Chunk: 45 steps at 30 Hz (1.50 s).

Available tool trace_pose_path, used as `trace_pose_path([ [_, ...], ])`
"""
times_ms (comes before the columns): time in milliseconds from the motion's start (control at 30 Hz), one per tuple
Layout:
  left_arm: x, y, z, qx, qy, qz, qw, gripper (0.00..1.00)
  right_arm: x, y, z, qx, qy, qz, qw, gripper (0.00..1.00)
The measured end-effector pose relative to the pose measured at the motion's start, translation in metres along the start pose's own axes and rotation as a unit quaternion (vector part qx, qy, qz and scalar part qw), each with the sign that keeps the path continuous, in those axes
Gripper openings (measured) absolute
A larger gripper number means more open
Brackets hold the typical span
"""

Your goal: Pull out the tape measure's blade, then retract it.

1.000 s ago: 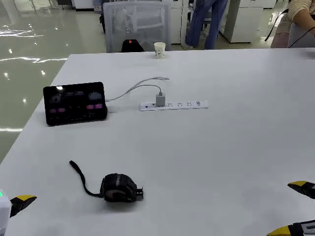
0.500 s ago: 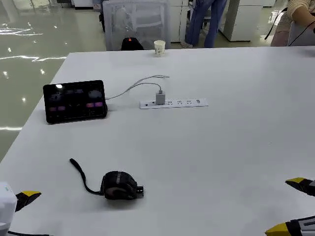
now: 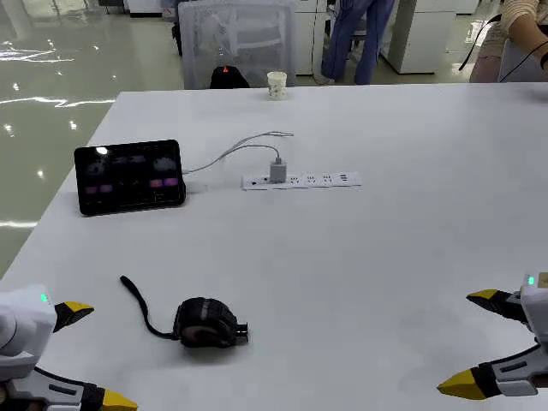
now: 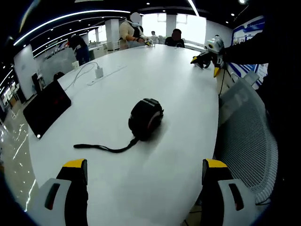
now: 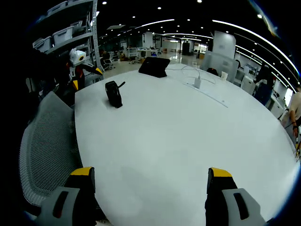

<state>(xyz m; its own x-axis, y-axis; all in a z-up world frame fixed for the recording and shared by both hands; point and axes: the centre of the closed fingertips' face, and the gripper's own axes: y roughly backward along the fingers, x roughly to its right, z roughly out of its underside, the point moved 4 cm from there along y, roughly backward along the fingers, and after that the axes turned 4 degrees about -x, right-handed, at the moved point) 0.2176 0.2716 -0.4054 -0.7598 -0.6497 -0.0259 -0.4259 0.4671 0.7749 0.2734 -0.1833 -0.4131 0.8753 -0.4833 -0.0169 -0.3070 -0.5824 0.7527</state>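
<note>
Nothing is done yet: the tape measure (image 3: 208,323) lies untouched on the table (image 3: 385,248), blade in. The left gripper (image 3: 96,353) is near at its eight o'clock, the right gripper (image 3: 467,341) well apart at three o'clock — both spread wide, empty.

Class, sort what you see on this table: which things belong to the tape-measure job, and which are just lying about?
For the job: tape measure, left gripper, right gripper.
Lying about: tablet, power strip, paper cup.
</note>
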Motion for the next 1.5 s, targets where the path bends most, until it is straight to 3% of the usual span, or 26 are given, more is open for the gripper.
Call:
trace_pose_path([
  [300, 0.01, -0.01, -0.015, -0.025, -0.044, 0.044, 0.9978, 0.99, -0.006, -0.011, -0.016, -0.004, 0.021, -0.018, 0.9996, 0.99],
  [667, -0.002, -0.029, -0.04, -0.036, -0.1, 0.061, 0.9924, 0.99, -0.006, -0.024, -0.032, -0.002, 0.048, -0.035, 0.9982, 0.99],
  [833, -0.009, -0.04, -0.05, -0.049, -0.139, 0.066, 0.9868, 0.99, -0.006, -0.037, -0.04, -0.009, 0.061, -0.046, 0.9971, 0.99],
  [933, -0.008, -0.045, -0.057, -0.061, -0.166, 0.072, 0.9817, 0.97, -0.007, -0.045, -0.047, -0.015, 0.069, -0.055, 0.996, 0.99],
  [1100, -0.006, -0.054, -0.066, -0.072, -0.185, 0.082, 0.9766, 0.96, -0.008, -0.053, -0.058, -0.016, 0.084, -0.064, 0.9943, 0.99],
  [1300, -0.01, -0.07, -0.071, -0.083, -0.207, 0.081, 0.9714, 0.95, -0.01, -0.062, -0.068, -0.008, 0.089, -0.067, 0.9937, 0.99],
  [1367, -0.013, -0.076, -0.069, -0.098, -0.227, 0.076, 0.9659, 0.93, -0.011, -0.067, -0.069, -0.007, 0.088, -0.066, 0.9939, 0.99],
  [1500, -0.01, -0.083, -0.071, -0.103, -0.23, 0.083, 0.9641, 0.92, -0.014, -0.074, -0.071, -0.012, 0.098, -0.07, 0.9927, 0.99],
])
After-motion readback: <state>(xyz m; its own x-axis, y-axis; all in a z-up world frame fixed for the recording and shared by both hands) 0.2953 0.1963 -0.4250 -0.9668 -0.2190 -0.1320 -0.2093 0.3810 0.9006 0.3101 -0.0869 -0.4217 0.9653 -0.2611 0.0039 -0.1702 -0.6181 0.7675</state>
